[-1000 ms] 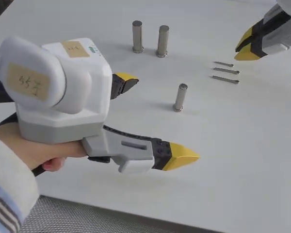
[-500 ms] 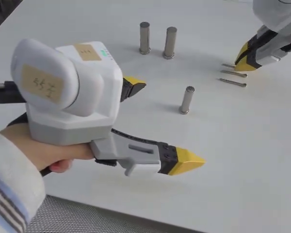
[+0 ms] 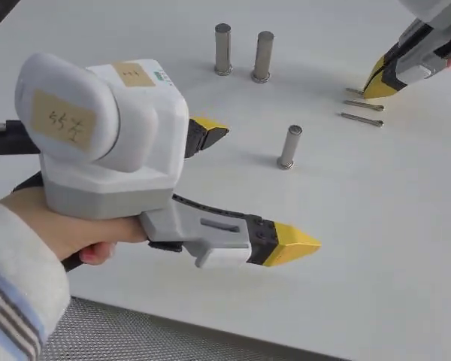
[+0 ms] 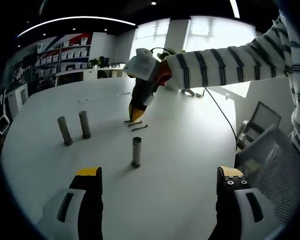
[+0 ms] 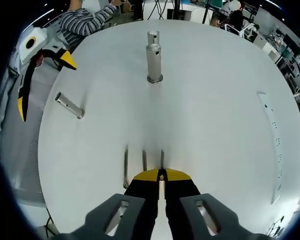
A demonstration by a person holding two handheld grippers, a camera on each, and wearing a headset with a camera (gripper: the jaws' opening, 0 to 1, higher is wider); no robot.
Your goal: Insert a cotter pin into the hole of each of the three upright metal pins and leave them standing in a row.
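Three upright metal pins stand on the white table: two side by side at the back [image 3: 223,49] [image 3: 263,56], one alone nearer [image 3: 289,147]. Three thin cotter pins [image 3: 363,106] lie parallel at the right. My right gripper [image 3: 376,86] reaches down from the upper right. In the right gripper view its jaws [image 5: 161,175] are shut on the near end of the rightmost cotter pin [image 5: 162,160], beside the other two [image 5: 144,160] [image 5: 125,167]. My left gripper [image 3: 255,188] hovers open and holds nothing, its jaws [image 4: 160,175] pointing at the lone pin [image 4: 136,152].
The table's front edge [image 3: 210,331] runs just below my left hand, with grey mesh under it. In the left gripper view a striped sleeve [image 4: 230,60] reaches in from the right, and an office chair [image 4: 270,160] stands beside the table.
My right gripper has come down and left from above the table until its tip sits at the far cotter pin. The left gripper stays roughly where it was.
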